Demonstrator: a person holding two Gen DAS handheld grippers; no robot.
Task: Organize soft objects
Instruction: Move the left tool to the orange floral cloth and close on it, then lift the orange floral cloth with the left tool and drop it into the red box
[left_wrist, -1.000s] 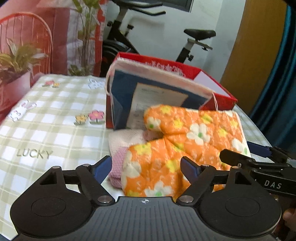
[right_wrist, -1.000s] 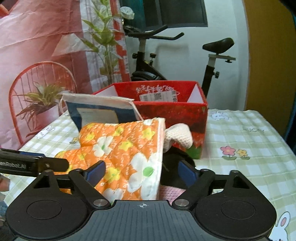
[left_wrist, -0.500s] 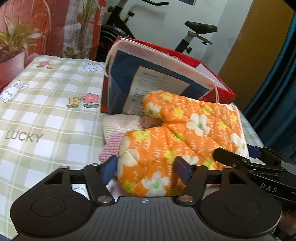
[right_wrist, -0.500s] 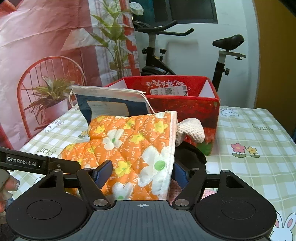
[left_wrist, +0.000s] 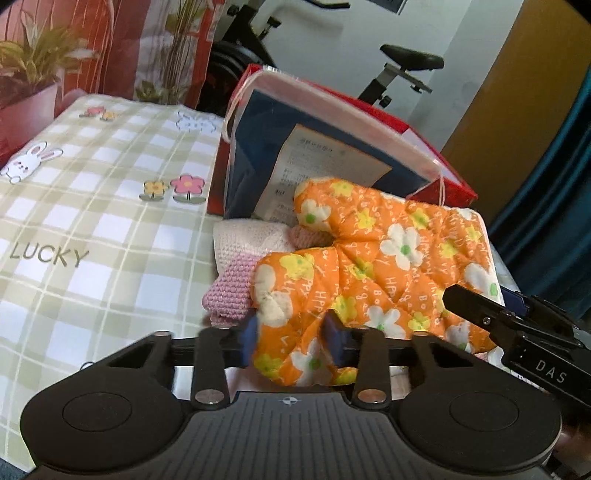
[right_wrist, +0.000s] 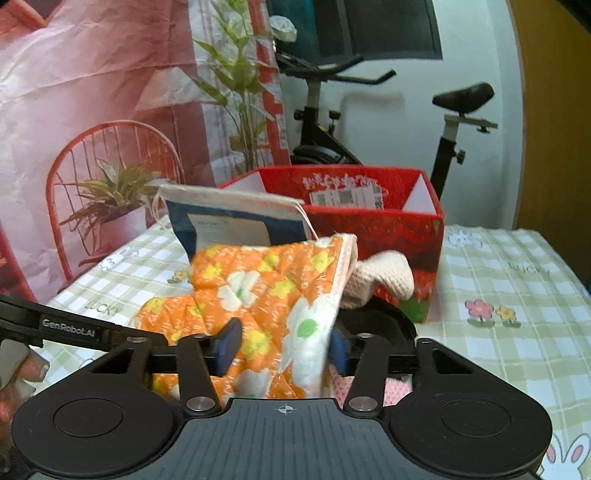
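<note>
An orange flowered oven mitt (left_wrist: 373, 266) lies over a pile of soft things on the checked tablecloth. My left gripper (left_wrist: 291, 339) is shut on the mitt's near finger end. My right gripper (right_wrist: 282, 345) is shut on the mitt's cuff end (right_wrist: 280, 295), which is lifted. Under the mitt lie a pink and cream knitted piece (left_wrist: 240, 266) and a cream knitted item (right_wrist: 380, 273). A black object (right_wrist: 373, 321) shows beneath the mitt in the right wrist view.
A red open box (right_wrist: 369, 218) stands behind the pile, also seen in the left wrist view (left_wrist: 436, 173). A blue bag with a white label (left_wrist: 303, 162) leans against it. An exercise bike (right_wrist: 332, 122) and potted plants (right_wrist: 110, 206) stand beyond the table.
Both grippers have moved in on the mitt and their jaws have closed on it, left on the finger end, right on the cuff.
</note>
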